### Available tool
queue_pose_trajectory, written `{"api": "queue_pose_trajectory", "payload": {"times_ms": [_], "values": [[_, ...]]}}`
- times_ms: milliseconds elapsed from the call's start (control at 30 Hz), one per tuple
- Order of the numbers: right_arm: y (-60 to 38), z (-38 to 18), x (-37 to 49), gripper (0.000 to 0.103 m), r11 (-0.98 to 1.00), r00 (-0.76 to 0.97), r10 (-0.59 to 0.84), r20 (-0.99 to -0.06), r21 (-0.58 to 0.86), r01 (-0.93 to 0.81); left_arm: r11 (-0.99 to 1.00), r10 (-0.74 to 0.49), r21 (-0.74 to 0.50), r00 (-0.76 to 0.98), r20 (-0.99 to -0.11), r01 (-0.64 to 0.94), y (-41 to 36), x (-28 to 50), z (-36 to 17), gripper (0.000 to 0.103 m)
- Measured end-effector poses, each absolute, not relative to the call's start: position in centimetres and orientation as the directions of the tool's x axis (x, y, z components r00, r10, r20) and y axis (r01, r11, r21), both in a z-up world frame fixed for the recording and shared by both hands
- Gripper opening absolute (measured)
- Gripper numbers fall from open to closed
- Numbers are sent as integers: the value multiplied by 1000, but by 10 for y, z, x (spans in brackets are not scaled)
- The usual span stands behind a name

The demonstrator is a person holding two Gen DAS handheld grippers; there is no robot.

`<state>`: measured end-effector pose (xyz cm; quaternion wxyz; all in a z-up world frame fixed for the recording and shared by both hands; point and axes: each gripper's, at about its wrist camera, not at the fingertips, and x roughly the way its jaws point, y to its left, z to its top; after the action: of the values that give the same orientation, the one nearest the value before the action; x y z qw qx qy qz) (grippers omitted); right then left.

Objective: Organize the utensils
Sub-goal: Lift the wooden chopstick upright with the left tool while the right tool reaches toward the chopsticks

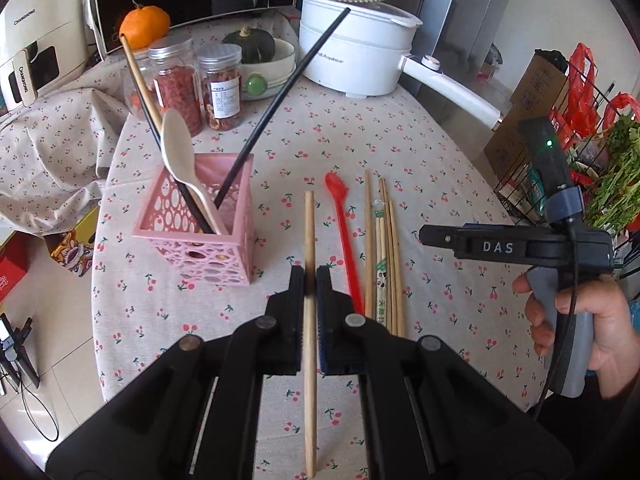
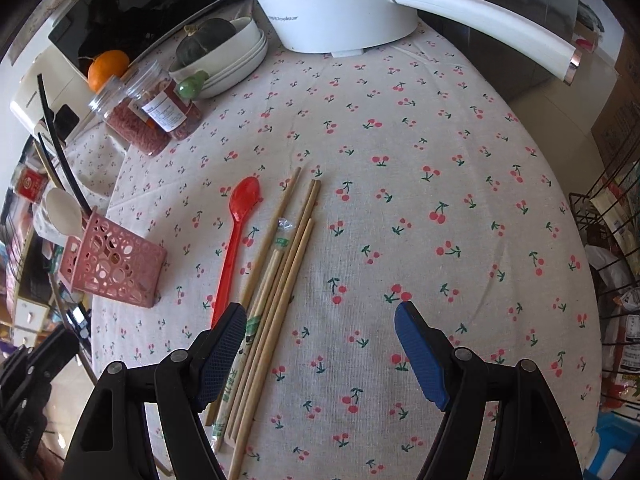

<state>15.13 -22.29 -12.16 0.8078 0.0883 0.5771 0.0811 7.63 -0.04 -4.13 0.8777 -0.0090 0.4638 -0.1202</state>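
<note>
My left gripper [image 1: 310, 280] is shut on a wooden chopstick [image 1: 309, 232], held lengthwise above the cherry-print tablecloth. A pink perforated utensil holder [image 1: 200, 232] stands ahead to the left, with a cream spoon [image 1: 178, 152], black chopsticks [image 1: 280, 96] and a wooden chopstick in it. A red plastic spoon [image 1: 344, 232] and several wooden chopsticks [image 1: 384, 256] lie on the cloth to the right. My right gripper [image 2: 320, 320] is open and empty, hovering just right of those chopsticks [image 2: 280, 280] and the red spoon [image 2: 236, 236]. The holder also shows in the right wrist view [image 2: 116, 264].
At the back stand a white electric pot [image 1: 356, 52] with a long handle [image 2: 480, 20], two jars [image 1: 200, 84], a bowl with a green squash [image 1: 256, 48], an orange [image 1: 144, 26] and a microwave. A wire rack with greens [image 1: 600, 184] is beside the table on the right.
</note>
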Motion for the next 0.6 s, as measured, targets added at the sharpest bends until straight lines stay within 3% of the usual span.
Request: {"api": "queue_pose_trajectory", "payload": {"times_ms": [133,600], "values": [[-211,-139,155,78,985,288,174,-942,168,-46,962,-269,-198,520,-811,189,14,76,-42,6],[-195,-158,162,80,998,281,55,-958,42,-51,953,-303,-242,534,-790,182,34,72,-35,6]]}}
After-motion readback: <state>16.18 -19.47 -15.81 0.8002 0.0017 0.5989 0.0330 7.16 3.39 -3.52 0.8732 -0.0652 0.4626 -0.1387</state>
